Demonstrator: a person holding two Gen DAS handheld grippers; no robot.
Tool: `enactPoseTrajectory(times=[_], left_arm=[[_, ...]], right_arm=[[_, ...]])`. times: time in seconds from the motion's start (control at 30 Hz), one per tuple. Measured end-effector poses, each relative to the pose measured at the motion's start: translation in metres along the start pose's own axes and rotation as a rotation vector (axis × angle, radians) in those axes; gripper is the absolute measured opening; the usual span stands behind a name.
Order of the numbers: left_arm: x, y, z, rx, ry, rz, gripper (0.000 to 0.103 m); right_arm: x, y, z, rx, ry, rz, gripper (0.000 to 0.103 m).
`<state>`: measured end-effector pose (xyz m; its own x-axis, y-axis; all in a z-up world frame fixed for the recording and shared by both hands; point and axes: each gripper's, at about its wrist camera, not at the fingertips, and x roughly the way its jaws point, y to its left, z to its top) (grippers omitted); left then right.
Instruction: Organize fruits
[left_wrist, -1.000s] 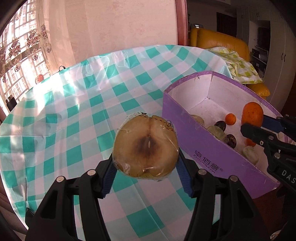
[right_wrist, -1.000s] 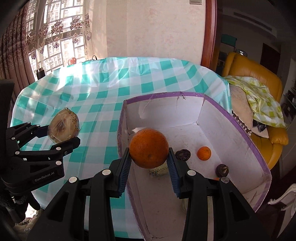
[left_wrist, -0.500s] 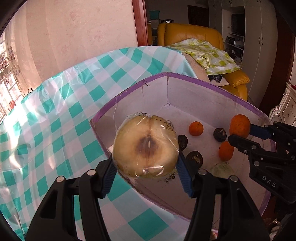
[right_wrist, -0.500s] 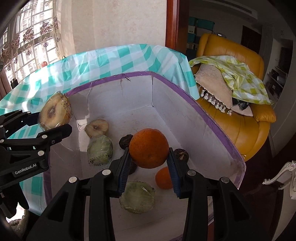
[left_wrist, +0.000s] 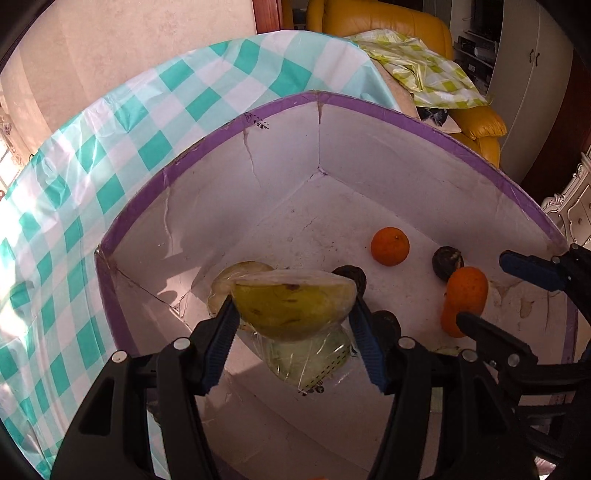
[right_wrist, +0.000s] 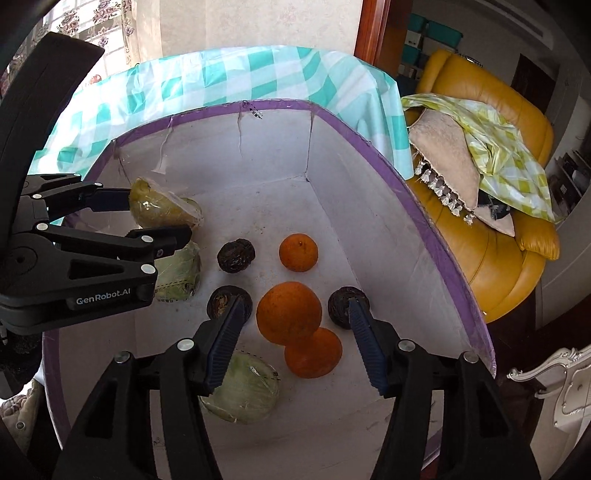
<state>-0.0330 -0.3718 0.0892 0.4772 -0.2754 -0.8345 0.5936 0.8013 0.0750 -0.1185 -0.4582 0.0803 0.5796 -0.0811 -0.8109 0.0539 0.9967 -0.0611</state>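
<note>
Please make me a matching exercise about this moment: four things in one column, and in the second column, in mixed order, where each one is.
Things
1. wrapped fruit half
2. large orange
3. small orange
4. yellow armchair

Places
a. farther back on the floor of the box
b. outside the box, to its right
c. clamped in the left gripper
d. loose between the fingers of the open right gripper

Pairs: 1-c, 2-d, 3-a, 4-b
</note>
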Motion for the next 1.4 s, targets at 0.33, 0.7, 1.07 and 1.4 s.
enactPoseTrajectory(times=[0.33, 0.7, 1.07, 1.4], left_arm=[[-0.051, -0.012, 0.002, 0.089, -0.169, 0.059, 0.101], [-0.014, -0.004, -0.003, 0.026, 0.037, -0.023, 0.101], [-0.003, -0.005, -0.002, 0.016, 0.099, -0.029, 0.101], [-0.002, -0.01, -0.002, 0.025, 0.1, -0.017, 0.101]], right_arm=[[-0.013, -0.007, 0.006, 0.085, 0.082, 0.029, 0.086], [0.0, -0.008, -0.008, 0.124, 0.219, 0.037, 0.086], [0.009, -0.001, -0.008, 0.098, 0.251, 0.006, 0.086], [0.012, 0.001, -0.007, 0.094, 0.247, -0.007, 0.086]])
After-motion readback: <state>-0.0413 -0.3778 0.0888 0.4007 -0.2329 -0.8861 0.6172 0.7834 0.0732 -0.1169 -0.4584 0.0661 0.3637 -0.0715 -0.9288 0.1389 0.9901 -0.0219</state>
